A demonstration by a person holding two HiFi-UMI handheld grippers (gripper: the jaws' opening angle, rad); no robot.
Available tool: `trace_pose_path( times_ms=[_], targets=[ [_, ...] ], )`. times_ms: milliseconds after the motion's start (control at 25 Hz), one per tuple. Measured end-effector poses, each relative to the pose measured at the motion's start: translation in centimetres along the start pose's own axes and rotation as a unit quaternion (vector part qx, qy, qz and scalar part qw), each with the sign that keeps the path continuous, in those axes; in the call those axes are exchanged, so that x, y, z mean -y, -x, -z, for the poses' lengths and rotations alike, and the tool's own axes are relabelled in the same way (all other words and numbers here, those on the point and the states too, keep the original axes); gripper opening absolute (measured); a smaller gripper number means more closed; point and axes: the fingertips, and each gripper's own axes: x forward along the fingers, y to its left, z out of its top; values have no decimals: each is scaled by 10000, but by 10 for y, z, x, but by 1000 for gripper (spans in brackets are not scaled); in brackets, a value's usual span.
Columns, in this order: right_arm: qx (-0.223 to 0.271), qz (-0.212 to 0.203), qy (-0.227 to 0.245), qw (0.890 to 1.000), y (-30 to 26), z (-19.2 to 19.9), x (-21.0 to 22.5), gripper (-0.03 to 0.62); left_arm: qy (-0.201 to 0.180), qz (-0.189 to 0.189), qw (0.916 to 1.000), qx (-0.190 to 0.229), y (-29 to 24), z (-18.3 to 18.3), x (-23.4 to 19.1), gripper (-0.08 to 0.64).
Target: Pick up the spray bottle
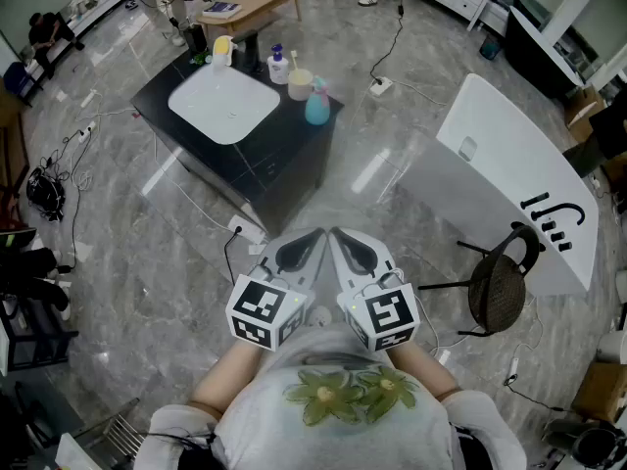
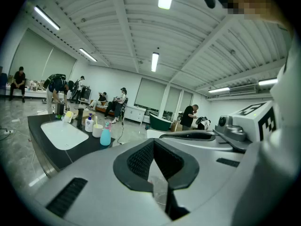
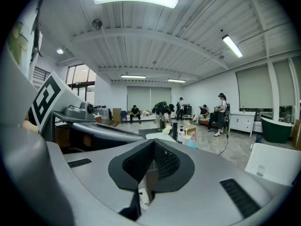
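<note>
The spray bottle is pale blue with a pink top. It stands at the near right corner of a black counter, far ahead of both grippers. It also shows small in the left gripper view as the bottle and in the right gripper view as the bottle. My left gripper and right gripper are held side by side close to the body, pointing toward the counter. In both gripper views the left gripper and right gripper have their pads together with nothing between them.
The counter holds a white sink basin, a white pump bottle, a cup and a yellow item. A white bathtub and black chair stand at right. A power strip and cables lie on the floor. People sit in the background.
</note>
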Motion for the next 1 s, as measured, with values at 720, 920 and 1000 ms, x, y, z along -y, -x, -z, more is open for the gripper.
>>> trace_pose_path(
  times_ms=[720,920,1000],
  targets=[
    [-60,96,-170,9998,-70,-13,18,23,85,123,9999,-77,-31,-22,-64,9],
    [-22,199,-54,9998,-102,-23,30,23,-7,216,9998,-7,-49,-37,-93,9],
    [-3,244,14,9997,-112,-29,35,23,-38,263,9996,28,-57,-45,-102,9]
  ],
)
